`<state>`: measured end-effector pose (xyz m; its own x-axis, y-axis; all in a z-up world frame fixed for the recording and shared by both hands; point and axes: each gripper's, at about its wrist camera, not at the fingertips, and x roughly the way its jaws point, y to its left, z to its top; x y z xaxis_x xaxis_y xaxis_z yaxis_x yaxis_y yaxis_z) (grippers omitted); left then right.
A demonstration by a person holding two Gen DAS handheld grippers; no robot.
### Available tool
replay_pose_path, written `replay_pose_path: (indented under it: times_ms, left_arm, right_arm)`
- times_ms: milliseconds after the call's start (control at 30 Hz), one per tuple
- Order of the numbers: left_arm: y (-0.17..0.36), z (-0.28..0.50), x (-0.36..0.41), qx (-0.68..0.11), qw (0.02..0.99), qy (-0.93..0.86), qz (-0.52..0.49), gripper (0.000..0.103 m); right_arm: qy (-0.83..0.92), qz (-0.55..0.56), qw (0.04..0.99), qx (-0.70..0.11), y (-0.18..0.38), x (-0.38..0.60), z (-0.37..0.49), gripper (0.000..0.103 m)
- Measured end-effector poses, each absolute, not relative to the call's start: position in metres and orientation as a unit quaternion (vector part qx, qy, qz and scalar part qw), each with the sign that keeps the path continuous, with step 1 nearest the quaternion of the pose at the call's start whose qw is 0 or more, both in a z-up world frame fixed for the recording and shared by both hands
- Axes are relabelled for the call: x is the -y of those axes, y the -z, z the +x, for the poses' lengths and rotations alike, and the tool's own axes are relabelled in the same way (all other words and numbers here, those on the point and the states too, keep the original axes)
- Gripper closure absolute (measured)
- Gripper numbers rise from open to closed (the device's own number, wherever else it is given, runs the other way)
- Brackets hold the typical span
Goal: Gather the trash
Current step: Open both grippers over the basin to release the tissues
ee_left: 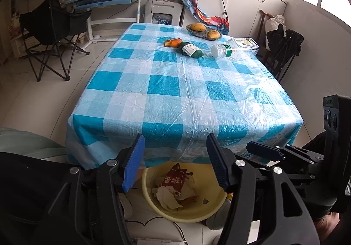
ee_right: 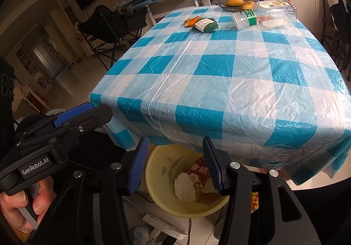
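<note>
Left wrist view: left claw stands apart with nothing between its blue pads, directly above the round pale-yellow plastic basin that sits on the floor below the near edge of the worktop, which is covered in a blue-and-white checked plastic cloth. Inside the basin lie a red printed wrapper, crumpled white paper and orange scraps. At the worktop's far end, left to right beyond the basin: an orange peel, a dark green bundle with a white label, touching the peel, and a clear plastic bottle with white cap and green label lying on its side. Behind them sits a dark oval dish of yellow fruit.

Right wrist view: right claw also stands apart and empty over the same basin. A person's hand grips the other tool's handle at the left.
</note>
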<state>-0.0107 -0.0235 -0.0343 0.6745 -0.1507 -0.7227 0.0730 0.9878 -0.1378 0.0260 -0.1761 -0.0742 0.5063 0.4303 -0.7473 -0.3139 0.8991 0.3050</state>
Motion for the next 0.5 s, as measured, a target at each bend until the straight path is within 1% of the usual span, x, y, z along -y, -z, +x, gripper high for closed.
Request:
replay_pose_path:
  times_ms: [167,500]
  left_arm:
    - [0.0325,-0.0124,0.0259,-0.392,0.917,0.058,-0.038,0.042]
    - [0.0320,-0.0129,0.0263,-0.389,0.919,0.052,-0.034,0.038]
  right_arm:
    - [-0.215,0.064,0.865,-0.449,0.0746,0.1756,0.0255,0.050]
    - [-0.215,0.064,0.865,-0.448,0.0745,0.1758,0.0252,0.050]
